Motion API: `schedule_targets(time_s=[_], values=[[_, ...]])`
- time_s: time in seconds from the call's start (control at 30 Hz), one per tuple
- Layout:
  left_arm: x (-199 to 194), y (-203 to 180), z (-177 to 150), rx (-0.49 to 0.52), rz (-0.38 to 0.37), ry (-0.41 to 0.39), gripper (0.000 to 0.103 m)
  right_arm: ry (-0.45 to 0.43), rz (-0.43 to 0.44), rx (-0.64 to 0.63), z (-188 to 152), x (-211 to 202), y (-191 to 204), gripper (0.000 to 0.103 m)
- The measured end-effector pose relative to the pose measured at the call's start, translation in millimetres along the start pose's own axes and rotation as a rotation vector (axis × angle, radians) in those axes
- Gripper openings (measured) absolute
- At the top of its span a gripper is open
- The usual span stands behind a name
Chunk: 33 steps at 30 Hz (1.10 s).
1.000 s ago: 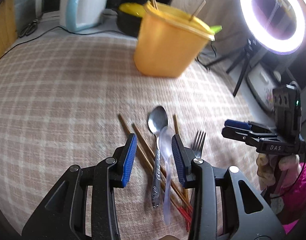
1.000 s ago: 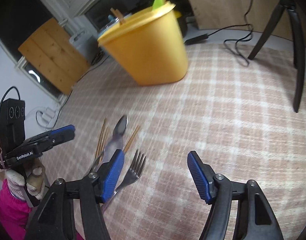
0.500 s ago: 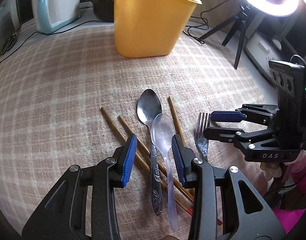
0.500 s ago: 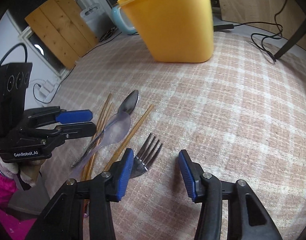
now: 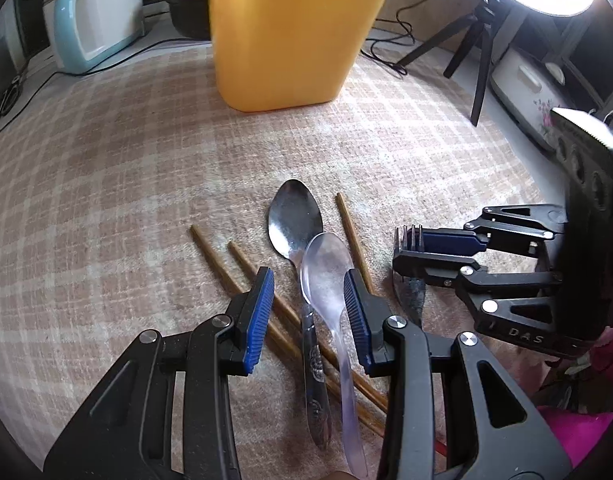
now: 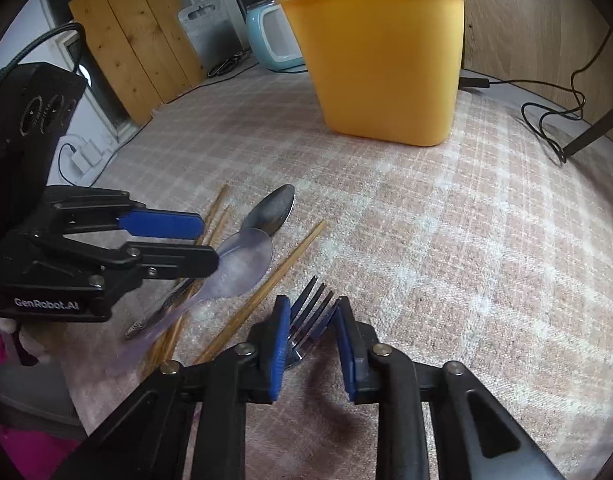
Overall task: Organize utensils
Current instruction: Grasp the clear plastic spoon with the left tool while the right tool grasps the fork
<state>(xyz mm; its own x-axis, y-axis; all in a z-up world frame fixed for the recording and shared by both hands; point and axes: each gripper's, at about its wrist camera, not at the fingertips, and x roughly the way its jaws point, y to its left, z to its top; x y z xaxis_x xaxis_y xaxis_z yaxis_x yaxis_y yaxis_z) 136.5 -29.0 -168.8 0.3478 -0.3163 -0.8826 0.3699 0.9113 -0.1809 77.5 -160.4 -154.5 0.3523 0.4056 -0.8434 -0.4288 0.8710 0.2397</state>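
while the right hand-held gripper [image 6: 308, 334] at bottom centre is closing its jaws around the fork [image 6: 311, 312] lying flat on the bench [image 6: 446, 240], likely bound for the yellow container [image 6: 382, 60] at upper centre, the left hand-held gripper [image 5: 308, 316] hangs part-open astride the clear spoon [image 5: 326, 276], gripping nothing.

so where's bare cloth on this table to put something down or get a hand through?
Free: the checked cloth left of the chopsticks, the strip between the metal spoon and the yellow bin, and the cloth right of the fork. Crowded: the utensil pile, with both claws over it.
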Motion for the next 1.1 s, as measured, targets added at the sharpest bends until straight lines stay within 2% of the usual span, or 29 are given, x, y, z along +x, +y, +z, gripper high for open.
schedule_targets(time_s=[0.2, 0.43, 0.47, 0.5, 0.53, 0.6, 0.8, 1.1], values=[[14.9, -8.4, 5.8, 0.042, 0.023, 0.034, 0.036, 0.027, 0.028, 0.022, 2.4, -1.7, -0.2, 0.008], [23.1, -19.4, 8.5, 0.099, 0.069, 0.035, 0.036, 0.046, 0.022, 0.049, -1.0, -8.4, -4.8, 0.006], [23.4, -19.8, 8.8, 0.101, 0.070, 0.033, 0.034, 0.048, 0.019, 0.053, -1.6, -9.2, -5.8, 0.006], [23.9, -20.5, 9.1, 0.104, 0.072, 0.029, 0.025, 0.049, 0.018, 0.056, -2.6, -10.2, -6.7, 0.006], [23.5, -21.3, 9.0, 0.108, 0.079, 0.024, 0.021, 0.050, 0.018, 0.058, -2.7, -10.8, -7.5, 0.006], [23.1, -22.6, 9.5, 0.115, 0.089, 0.022, 0.018, 0.050, 0.009, 0.060, -2.8, -11.5, -8.7, 0.006], [18.0, -23.1, 9.0, 0.116, 0.079, 0.017, 0.007, 0.051, -0.001, 0.083, -4.3, -14.0, -14.7, 0.006], [12.7, -30.3, 9.5, 0.118, 0.000, 0.045, 0.005, 0.053, 0.010, 0.092, -4.6, -18.2, -19.3, 0.006]])
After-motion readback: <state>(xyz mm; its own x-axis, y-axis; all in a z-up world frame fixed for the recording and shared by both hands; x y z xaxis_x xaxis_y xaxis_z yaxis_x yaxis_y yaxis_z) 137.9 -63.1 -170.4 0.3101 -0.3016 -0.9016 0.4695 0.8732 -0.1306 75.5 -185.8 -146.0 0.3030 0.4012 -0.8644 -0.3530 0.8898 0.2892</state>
